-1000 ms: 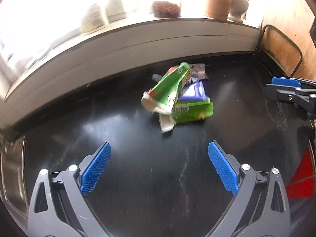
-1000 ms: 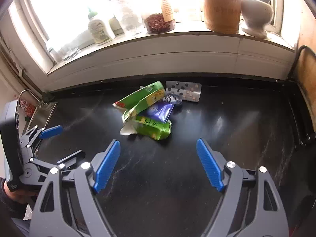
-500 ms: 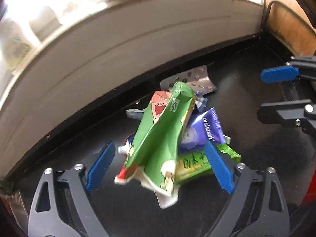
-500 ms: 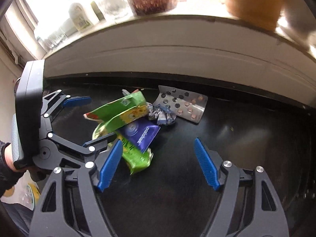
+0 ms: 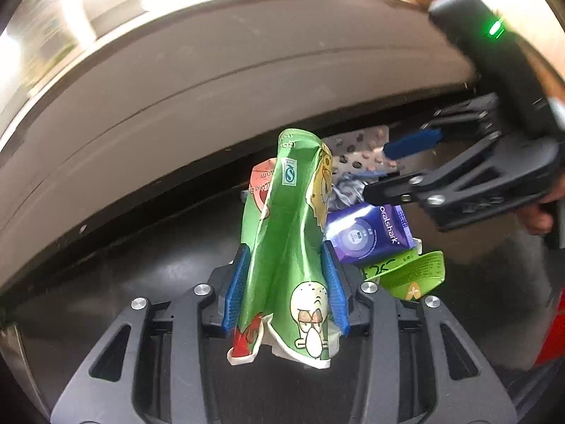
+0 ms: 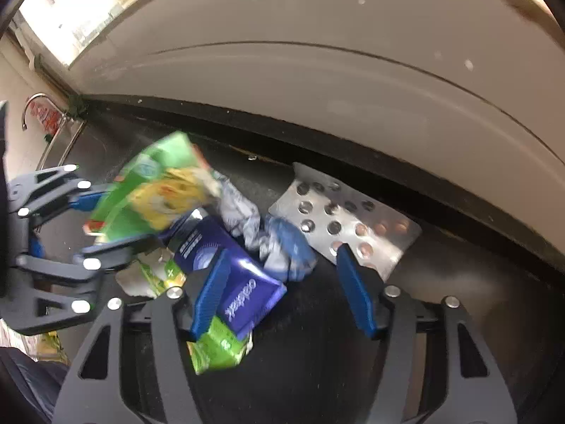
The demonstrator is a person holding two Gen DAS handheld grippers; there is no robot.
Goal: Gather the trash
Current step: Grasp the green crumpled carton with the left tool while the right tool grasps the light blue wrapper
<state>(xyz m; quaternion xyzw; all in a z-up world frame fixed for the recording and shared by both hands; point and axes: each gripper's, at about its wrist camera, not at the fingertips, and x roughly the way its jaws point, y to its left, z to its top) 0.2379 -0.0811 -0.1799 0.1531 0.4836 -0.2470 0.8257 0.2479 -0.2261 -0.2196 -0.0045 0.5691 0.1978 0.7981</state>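
Note:
A pile of trash lies on the black counter (image 6: 317, 371). My left gripper (image 5: 286, 282) is shut on a crumpled green cartoon carton (image 5: 289, 247), which also shows blurred in the right wrist view (image 6: 155, 194). Beside it lie a purple Oralshark packet (image 5: 367, 233), a flattened green wrapper (image 5: 413, 275), a crumpled blue-white wrapper (image 6: 282, 243) and a silver pill blister (image 6: 349, 229). My right gripper (image 6: 282, 282) is open around the purple packet (image 6: 243, 296) and the crumpled wrapper, close above the counter. It also shows in the left wrist view (image 5: 388, 166).
A white windowsill wall (image 6: 317, 81) runs close behind the pile. A sink with a tap (image 6: 31, 109) is at the far left. Something red (image 5: 554, 335) sits at the right edge of the left wrist view.
My left gripper moved forward and closed on the green carton. My right gripper moved in over the pile and now straddles the purple packet and crumpled wrapper.

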